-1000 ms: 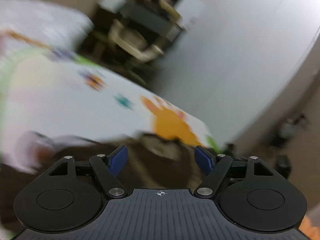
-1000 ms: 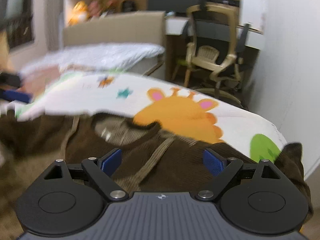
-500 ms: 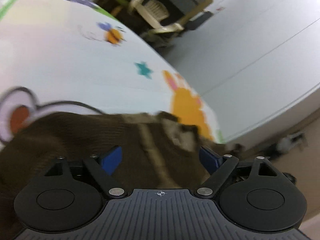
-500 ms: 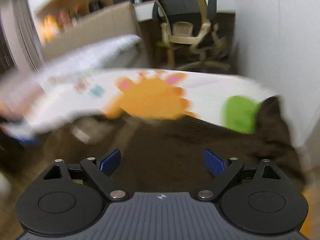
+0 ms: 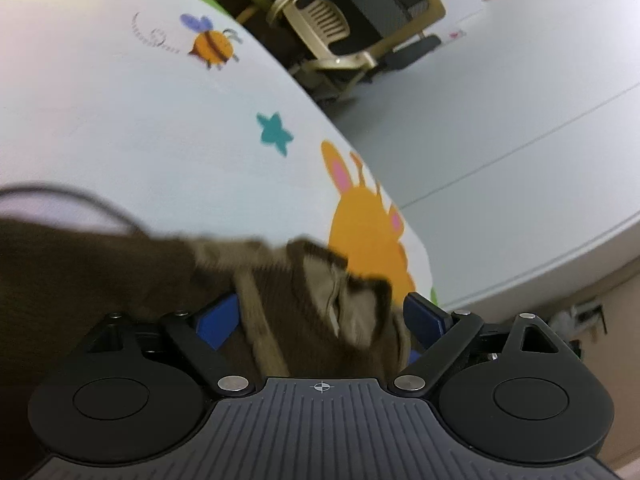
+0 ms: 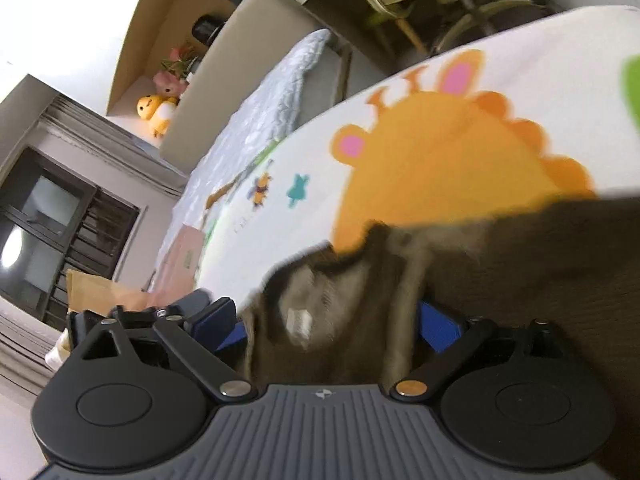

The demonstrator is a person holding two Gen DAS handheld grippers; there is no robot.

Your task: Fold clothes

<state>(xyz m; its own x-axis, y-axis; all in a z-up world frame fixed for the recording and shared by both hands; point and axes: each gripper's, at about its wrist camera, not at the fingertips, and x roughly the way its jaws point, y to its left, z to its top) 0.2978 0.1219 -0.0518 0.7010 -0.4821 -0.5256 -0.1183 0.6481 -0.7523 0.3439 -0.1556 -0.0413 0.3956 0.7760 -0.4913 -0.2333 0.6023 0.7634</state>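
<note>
Brown knit, ribbed, with a paler tan neckband and stripe: the sweater (image 5: 304,292) lies on the printed play mat (image 5: 160,128), its collar end bunched right in front of both grippers. In the left wrist view the left gripper (image 5: 320,320) has its jaws spread wide, the blue pads (image 5: 218,320) standing on either side of the collar fabric with nothing pinched. In the right wrist view the right gripper (image 6: 332,324) is also spread wide, and the neck opening with its label (image 6: 298,324) sits between the pads, again unclamped as far as the blur allows.

Risks from here, as I judge them: both grippers crowd the same neckline, so closing now could catch collar and front layer together, or only the loose neckband, which would stretch and let the body sag instead of lifting flat. The other gripper shows at the lower left of the right wrist view, just beside the fabric, so the two tools could knock each other. The knit is soft and thick; a shallow bite may slip out mid-fold. Dragging could also bunch the sweater toward the mat's edge, near the orange giraffe print (image 6: 440,168), and spill a sleeve off the side
</note>
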